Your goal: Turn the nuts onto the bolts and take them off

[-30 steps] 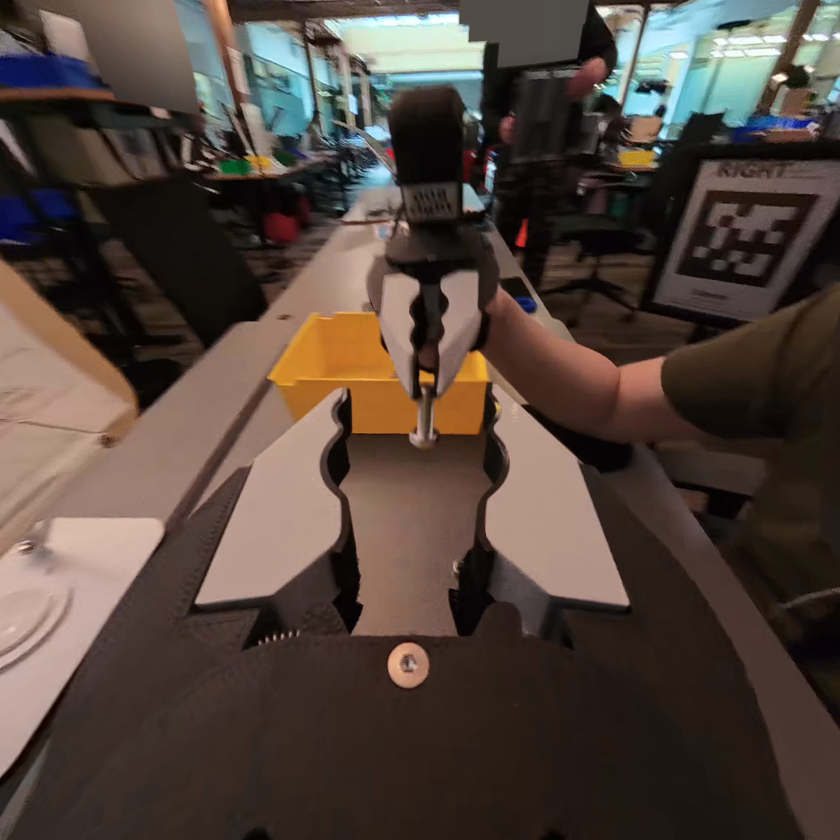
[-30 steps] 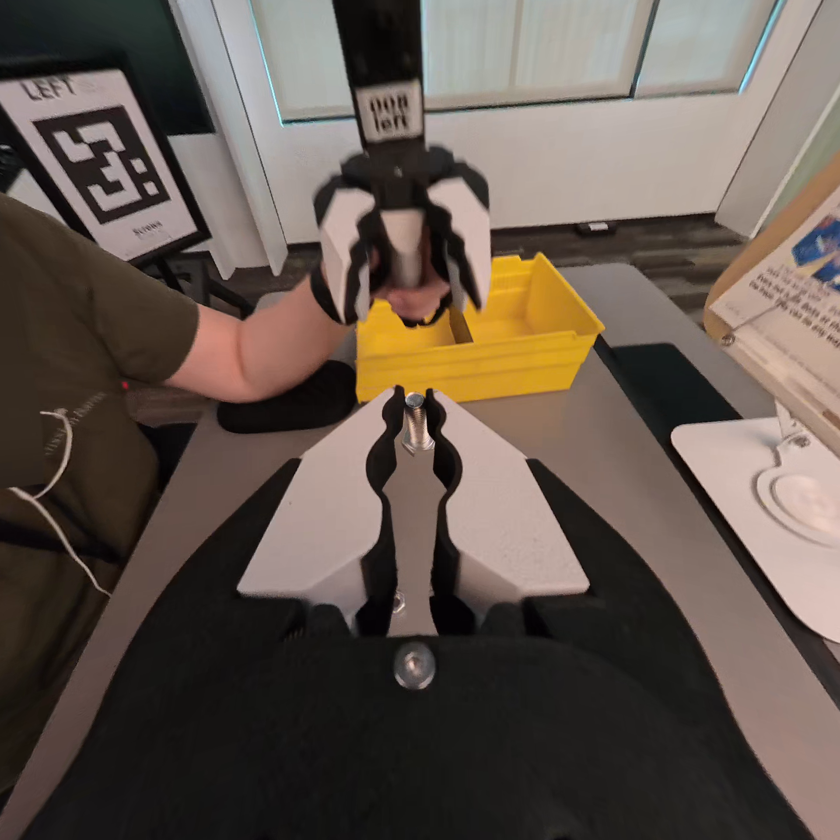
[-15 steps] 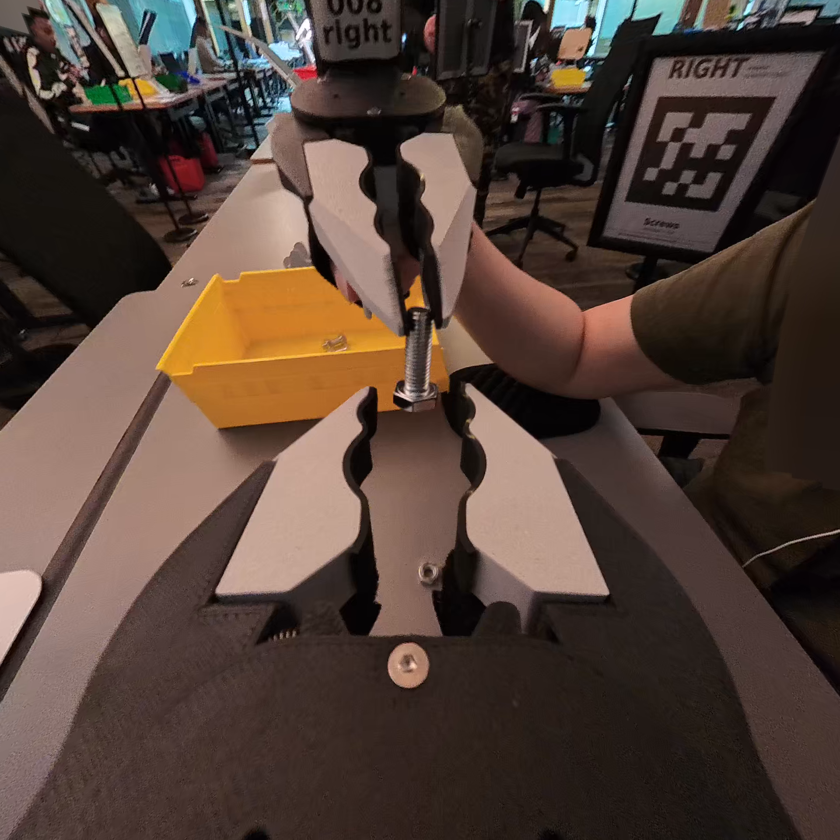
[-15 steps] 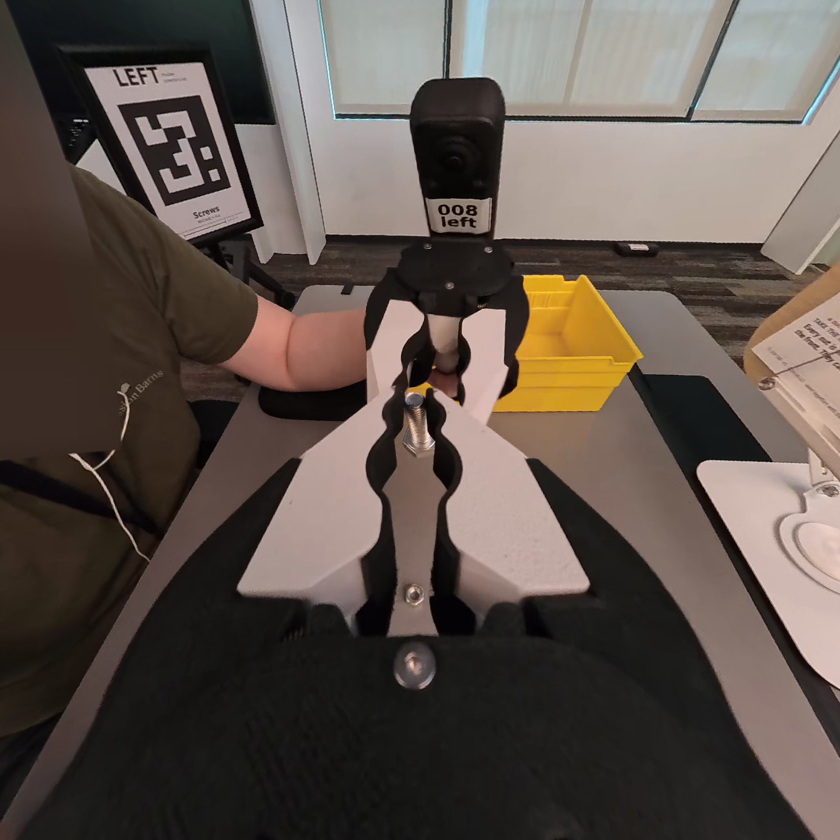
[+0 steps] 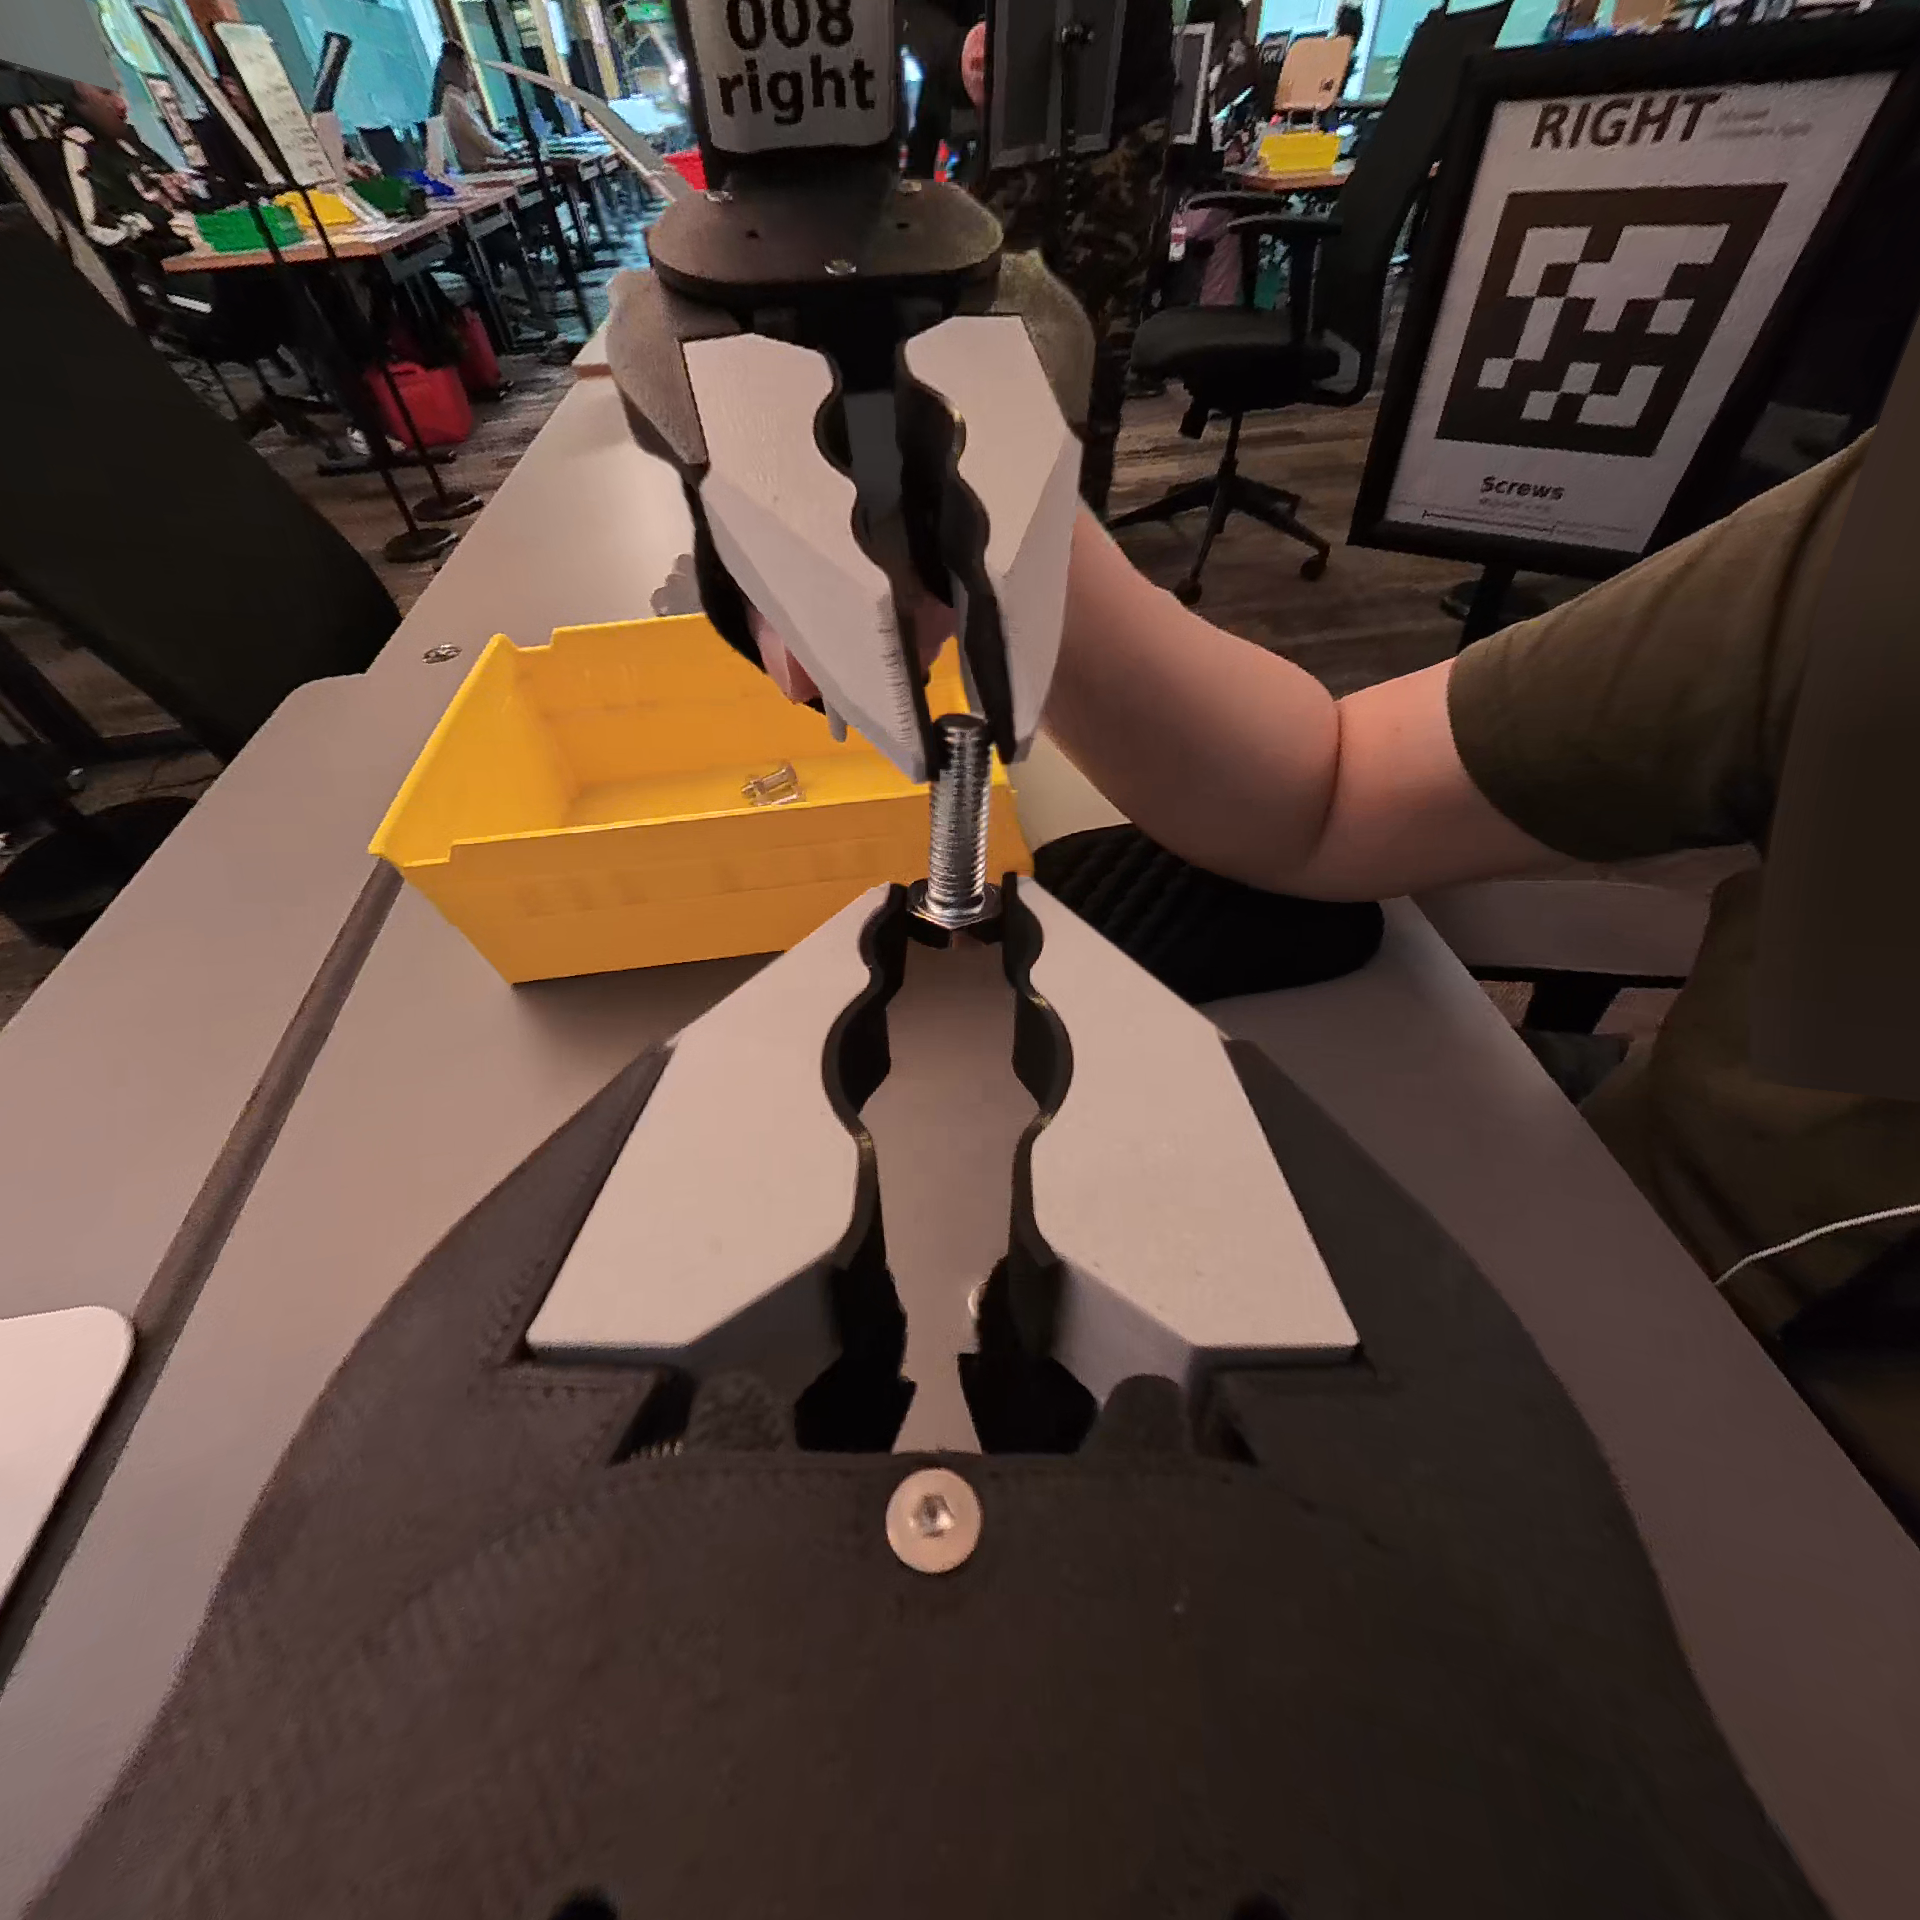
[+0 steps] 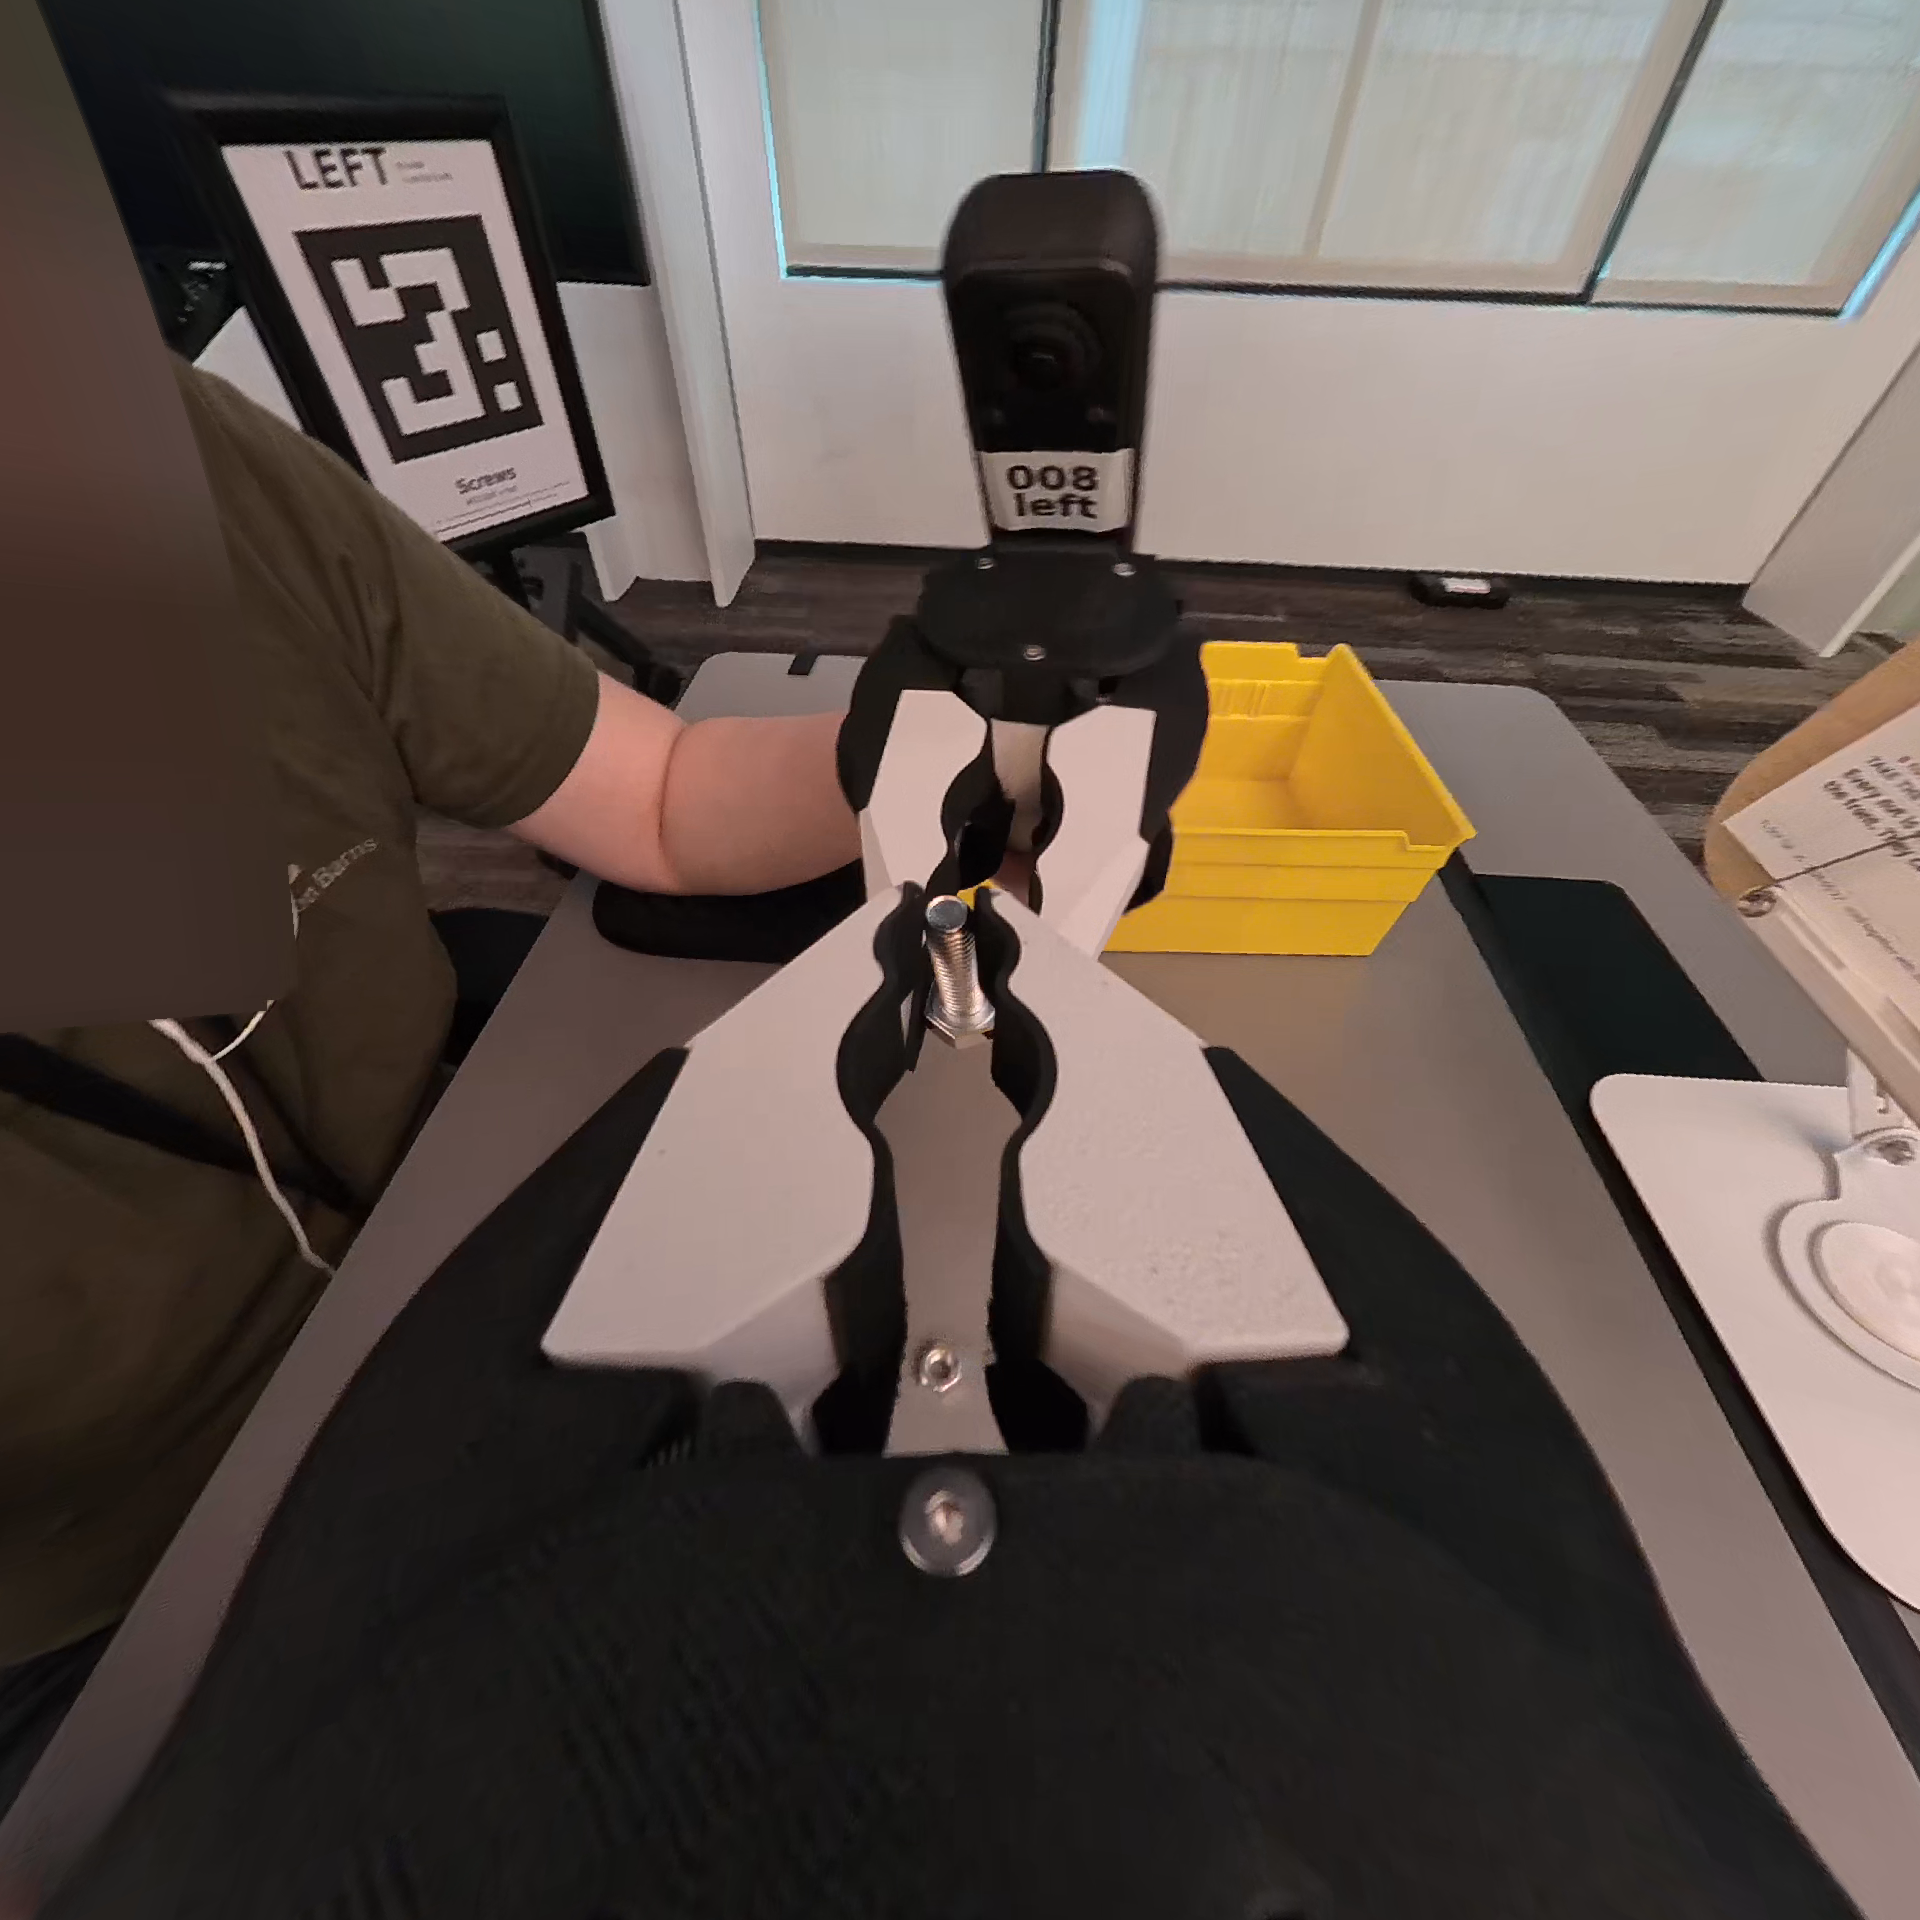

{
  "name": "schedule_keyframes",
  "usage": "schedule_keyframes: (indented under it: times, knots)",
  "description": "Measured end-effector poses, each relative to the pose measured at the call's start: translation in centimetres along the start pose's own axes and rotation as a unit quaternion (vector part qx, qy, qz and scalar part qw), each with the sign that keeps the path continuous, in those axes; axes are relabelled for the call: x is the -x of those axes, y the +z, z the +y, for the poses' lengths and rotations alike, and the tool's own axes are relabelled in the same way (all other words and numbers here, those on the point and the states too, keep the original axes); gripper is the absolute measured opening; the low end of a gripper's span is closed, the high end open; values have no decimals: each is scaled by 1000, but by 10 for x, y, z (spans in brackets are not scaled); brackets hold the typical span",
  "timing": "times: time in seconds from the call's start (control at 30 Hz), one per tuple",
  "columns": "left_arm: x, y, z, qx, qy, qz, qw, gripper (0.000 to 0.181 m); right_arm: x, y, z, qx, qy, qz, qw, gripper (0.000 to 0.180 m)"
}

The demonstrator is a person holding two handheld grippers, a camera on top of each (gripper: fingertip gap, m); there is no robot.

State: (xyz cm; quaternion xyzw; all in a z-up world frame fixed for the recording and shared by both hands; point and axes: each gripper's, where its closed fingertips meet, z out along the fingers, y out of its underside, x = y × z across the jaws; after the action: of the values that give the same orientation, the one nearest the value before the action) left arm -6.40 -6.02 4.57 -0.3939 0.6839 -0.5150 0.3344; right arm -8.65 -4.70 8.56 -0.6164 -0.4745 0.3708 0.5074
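Note:
A silver bolt (image 5: 958,821) hangs threaded end up, hexagonal end down. My right gripper (image 5: 961,758) comes down from above and is shut on its threaded tip. In the right wrist view the bolt (image 6: 951,971) sits between that gripper's (image 6: 951,925) tips. My left gripper (image 5: 951,914) is closed in on the bolt's hexagonal end, its tips touching both sides. It shows opposite in the right wrist view (image 6: 987,883), its tips hidden behind my right fingers. A loose nut (image 6: 940,1366) lies on the grey table (image 5: 520,1039) under the grippers.
A yellow bin (image 5: 582,831) stands just behind the grippers with a small metal piece (image 5: 771,784) inside. A person's arm rests on a black pad (image 5: 1195,914). A white base plate (image 6: 1714,1195) with a paper holder is at the table's edge. Marker signs (image 5: 1600,312) stand beyond the table. The grippers' ends are close to 4 cm from one another.
The two grippers have drawn together. My left fingers were wide open and have closed onto the bolt's hexagonal end. My right gripper has kept hold of the bolt.

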Motion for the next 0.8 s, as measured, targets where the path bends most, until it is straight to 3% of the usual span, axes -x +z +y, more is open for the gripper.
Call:
schedule_keyframes:
  times: [0.13,0.23,0.43,0.53,0.63,0.8]
  knots:
    - [9,-11,-4,5,18,-37,999,16,-15,-8,-1,6,-9,61,998,26]
    - [21,-32,-12,-3,18,-73,997,16,-32,-14,29,106,-49,130,985,31]
    - [39,-99,-40,-49,12,-163,985,16,-10,22,148,413,-67,42,907,39]
    - [38,-128,-53,-70,19,-194,978,16,5,42,182,469,-56,-16,881,40]
    - [33,-146,-62,-87,24,-204,975,16,4,43,212,536,-36,-15,843,38]
    - [33,-158,-64,-98,15,-211,972,16,6,45,237,590,-31,-15,806,32]
